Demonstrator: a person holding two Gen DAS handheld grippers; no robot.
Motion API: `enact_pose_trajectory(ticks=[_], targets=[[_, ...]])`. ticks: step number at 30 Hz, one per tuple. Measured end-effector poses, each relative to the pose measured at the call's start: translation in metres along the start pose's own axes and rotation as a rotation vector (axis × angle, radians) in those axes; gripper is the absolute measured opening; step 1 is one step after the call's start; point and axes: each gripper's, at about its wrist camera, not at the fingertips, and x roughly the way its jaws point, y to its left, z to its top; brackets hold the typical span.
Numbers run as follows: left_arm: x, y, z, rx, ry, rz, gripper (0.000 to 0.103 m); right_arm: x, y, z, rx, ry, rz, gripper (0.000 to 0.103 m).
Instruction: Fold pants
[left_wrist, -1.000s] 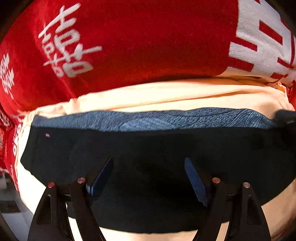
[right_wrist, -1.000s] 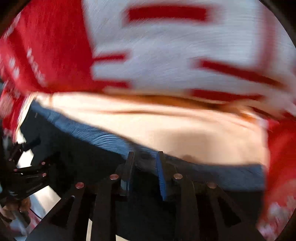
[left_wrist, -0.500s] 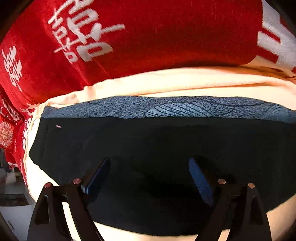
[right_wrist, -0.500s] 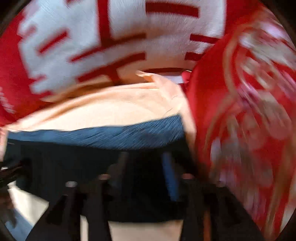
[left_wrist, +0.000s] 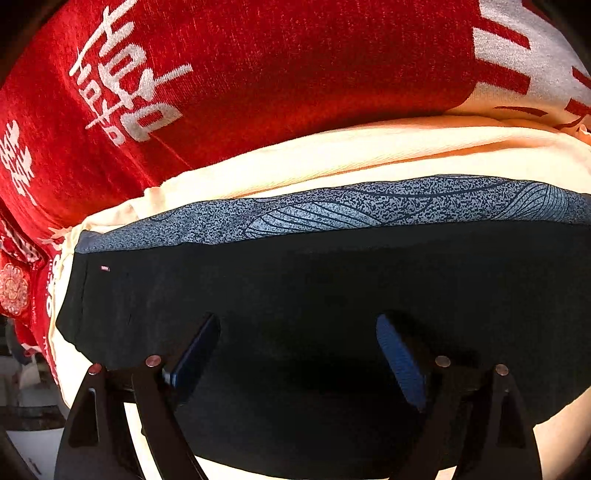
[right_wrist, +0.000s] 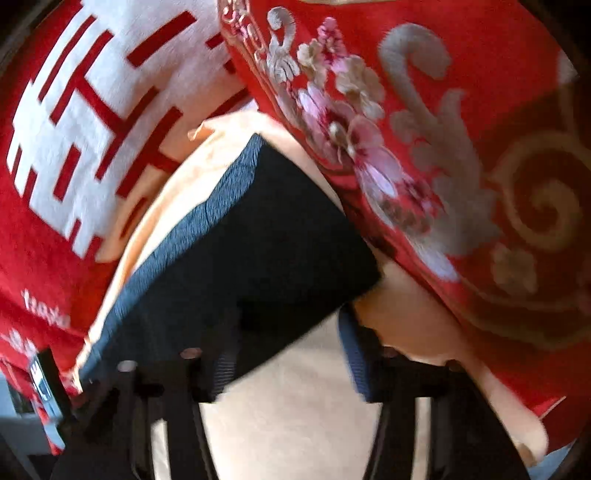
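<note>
Left gripper (left_wrist: 297, 354): fingers spread wide, nothing between them. Both pads hang over dark cloth; contact with it cannot be judged from this angle.

Right gripper (right_wrist: 291, 358): fingers also well apart, holding nothing. View is motion-blurred. The left finger overlaps the near corner of the dark cloth; the right finger sits over bare cream fabric, just beside that corner.

Pants (left_wrist: 332, 295): black, lying as a flat, compact, roughly rectangular stack directly under and ahead of the left fingers. In the right wrist view the pants (right_wrist: 258, 236) run ahead and to the left of the fingers, corner nearest. Along the far edge, beyond the fingertips, a speckled grey-blue band (left_wrist: 332, 214) with fine line print shows, apparently the waistband or an inner layer exposed by the fold. Edges look straight, no leg trailing loose in view.

Beneath the pants: cream cloth (left_wrist: 332, 158), extending past them on all visible sides.

Farther out: red blanket (left_wrist: 295, 74) with white characters beyond the left fingers; a red embroidered cover (right_wrist: 461, 166) with flowers and scrolls ahead and right of the right fingers.

Progress, judged: folding looks essentially done, with the pants squared and released. Remaining, at most, a final press or tidying of the near corner.
</note>
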Motion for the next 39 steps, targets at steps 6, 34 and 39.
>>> enact_pose_trajectory(ticks=[6, 34, 39], targets=[[0.002, 0.001, -0.001, -0.001, -0.001, 0.000, 0.090, -0.029, 0.018, 0.000, -0.132, -0.028, -0.058, 0.008], [0.004, 0.041, 0.015, -0.159, 0.030, 0.012, 0.102, 0.000, 0.076, 0.038, -0.493, 0.023, -0.113, 0.041], [-0.011, 0.092, -0.024, -0.209, 0.063, 0.018, 0.102, -0.016, 0.090, -0.009, -0.448, 0.158, 0.063, 0.042]])
